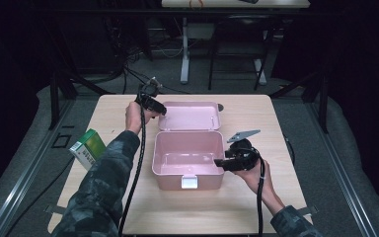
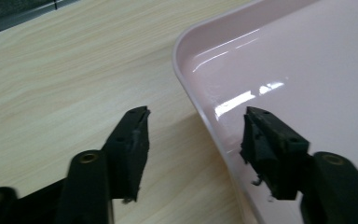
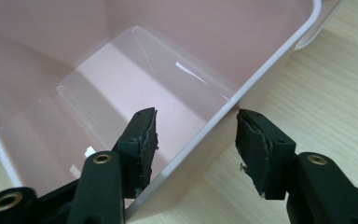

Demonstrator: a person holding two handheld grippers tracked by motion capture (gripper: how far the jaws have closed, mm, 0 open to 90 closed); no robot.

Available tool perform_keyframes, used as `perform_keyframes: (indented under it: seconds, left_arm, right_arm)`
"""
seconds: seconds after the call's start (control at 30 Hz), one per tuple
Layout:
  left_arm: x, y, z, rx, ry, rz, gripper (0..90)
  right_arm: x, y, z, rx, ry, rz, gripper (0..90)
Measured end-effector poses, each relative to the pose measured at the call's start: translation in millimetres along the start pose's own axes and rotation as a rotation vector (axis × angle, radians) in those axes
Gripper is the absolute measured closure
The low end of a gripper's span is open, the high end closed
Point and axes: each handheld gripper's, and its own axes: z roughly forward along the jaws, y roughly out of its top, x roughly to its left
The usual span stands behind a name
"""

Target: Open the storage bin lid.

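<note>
Right tool (image 3: 193,140) straddles box wall (image 3: 223,116); left tool (image 2: 196,140) straddles lid rim (image 2: 186,79).

So there's one open pink plastic box (image 1: 187,160), one green-and-white carton (image 1: 87,147), and two black handheld grippers; the small dark thing (image 1: 220,107) behind the lid is maybe a knob.

Open box (image 1: 187,160) near the middle of the table (image 1: 256,118), its lid (image 1: 190,116) lying flat just behind it. Carton (image 1: 87,148) well to the left, at the table's left edge. Left gripper (image 1: 162,110) at the lid's left rim, straddling it. Right gripper (image 1: 219,162) at the box's right wall, one jaw inside, one outside.
</note>
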Motion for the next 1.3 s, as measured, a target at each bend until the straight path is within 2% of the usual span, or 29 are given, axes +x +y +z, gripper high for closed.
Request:
perform_keyframes:
  seconds: [0.1, 0.17, 0.37, 0.6, 0.83, 1.13, 1.3]
  left_arm:
    - [3.2, -2.0, -8.0, -0.013, 0.001, -0.002, 30.1]
    - [3.8, -2.8, -17.4, -0.032, -0.001, 0.011, 25.6]
    - [1.3, -3.8, -38.1, -0.035, 0.018, 0.067, 18.4]
    - [7.0, -12.0, -64.8, -0.034, 0.019, 0.099, 14.5]
    - [10.1, -23.7, -102.3, -0.033, 0.023, 0.142, 7.9]
    - [13.1, -35.4, -129.5, -0.021, 0.016, 0.178, 1.1]
    - [14.9, -42.7, -144.3, -0.024, 0.017, 0.193, 0.3]
  right_arm:
    - [0.0, -0.1, 0.5, 0.003, 0.003, 0.005, 46.8]
    - [0.9, 0.0, 0.3, 0.001, 0.004, 0.015, 45.6]
    - [1.3, 0.6, -2.8, -0.011, 0.005, 0.014, 43.4]
    - [-1.5, -0.3, -5.9, -0.015, 0.009, 0.014, 38.5]
    - [-2.0, -0.3, -10.2, -0.035, 0.021, 0.019, 31.6]
    - [-0.3, 2.0, -19.4, -0.056, 0.027, 0.008, 19.8]
    - [-1.1, 2.5, -26.2, -0.070, 0.030, 0.010, 16.7]
